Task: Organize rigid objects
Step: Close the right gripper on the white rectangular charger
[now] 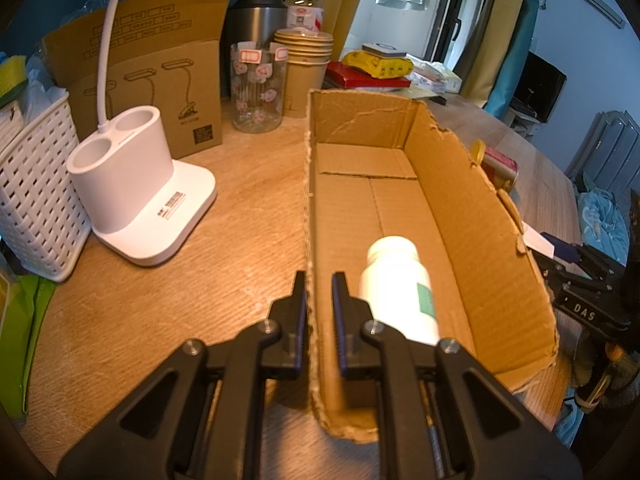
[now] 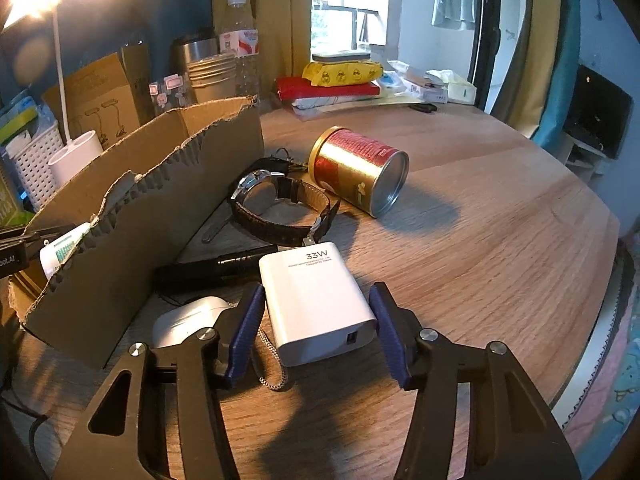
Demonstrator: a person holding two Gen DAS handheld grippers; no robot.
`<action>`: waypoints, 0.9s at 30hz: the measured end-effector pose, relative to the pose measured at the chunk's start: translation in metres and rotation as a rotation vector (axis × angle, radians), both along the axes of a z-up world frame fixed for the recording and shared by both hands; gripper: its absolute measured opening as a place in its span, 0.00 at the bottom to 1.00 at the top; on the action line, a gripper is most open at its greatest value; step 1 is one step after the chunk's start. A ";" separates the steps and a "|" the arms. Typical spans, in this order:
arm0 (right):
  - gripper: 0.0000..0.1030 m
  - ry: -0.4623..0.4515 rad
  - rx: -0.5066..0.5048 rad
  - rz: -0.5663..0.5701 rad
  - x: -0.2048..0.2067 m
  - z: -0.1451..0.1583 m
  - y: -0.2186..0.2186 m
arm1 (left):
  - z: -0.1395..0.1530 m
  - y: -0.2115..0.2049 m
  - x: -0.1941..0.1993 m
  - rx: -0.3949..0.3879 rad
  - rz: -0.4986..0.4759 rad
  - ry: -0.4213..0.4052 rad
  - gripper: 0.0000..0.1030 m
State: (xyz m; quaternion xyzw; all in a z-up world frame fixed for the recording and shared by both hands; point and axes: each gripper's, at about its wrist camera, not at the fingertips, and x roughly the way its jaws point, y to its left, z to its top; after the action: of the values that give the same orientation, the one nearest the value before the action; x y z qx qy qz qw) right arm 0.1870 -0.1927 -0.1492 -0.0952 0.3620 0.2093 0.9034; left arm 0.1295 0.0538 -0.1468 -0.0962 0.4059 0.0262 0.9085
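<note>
Closest to the lens in the left wrist view, our left gripper [image 1: 319, 300] is pinching the near wall of the cardboard box [image 1: 480, 216], its jaws closed tight on the torn edge at lower centre of the frame. We judge we are holding the box steady so it does not slide while things go in. Inside, a white bottle [image 1: 396, 288] with a green label is lying on its side just right of the gripper; its print is too blurred to read.

In the right wrist view, our right gripper [image 2: 318, 332] is straddling a white charger [image 2: 316, 304] at lower centre. The jaws are standing about half open, one on each side of the charger; the left pad looks close to its side, the right pad is clearly apart, so nothing is gripped yet. "33W" is readable on top, with smaller lines beneath we cannot make out.

Waiting on the table [image 2: 500, 220] outside the box, we are seeing a black flashlight [image 2: 212, 270], a white earbud case [image 2: 188, 318], a wristwatch [image 2: 276, 204] with a brown strap and a red and gold can [image 2: 358, 170] tipped on its side. They are lying close beside the box wall, probably for short carries. "DAS" is showing on the black tool at right in the left view.
</note>
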 end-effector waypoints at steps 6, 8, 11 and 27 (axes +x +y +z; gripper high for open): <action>0.53 -0.029 0.016 -0.007 -0.008 0.011 -0.005 | 0.000 0.000 0.000 0.000 0.000 0.000 0.11; 0.53 -0.036 0.014 -0.005 -0.010 0.015 -0.006 | 0.000 0.000 0.000 0.000 0.000 0.000 0.11; 0.52 -0.032 -0.014 0.011 -0.011 0.012 -0.002 | 0.000 0.000 0.000 -0.001 0.000 0.000 0.11; 0.58 0.088 -0.070 0.086 0.019 -0.014 0.014 | -0.001 -0.001 0.001 0.000 -0.001 0.001 0.11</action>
State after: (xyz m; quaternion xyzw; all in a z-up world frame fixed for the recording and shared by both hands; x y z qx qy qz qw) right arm 0.2064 -0.1783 -0.1629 -0.1329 0.4040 0.2389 0.8729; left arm 0.1301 0.0531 -0.1474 -0.0957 0.4064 0.0258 0.9083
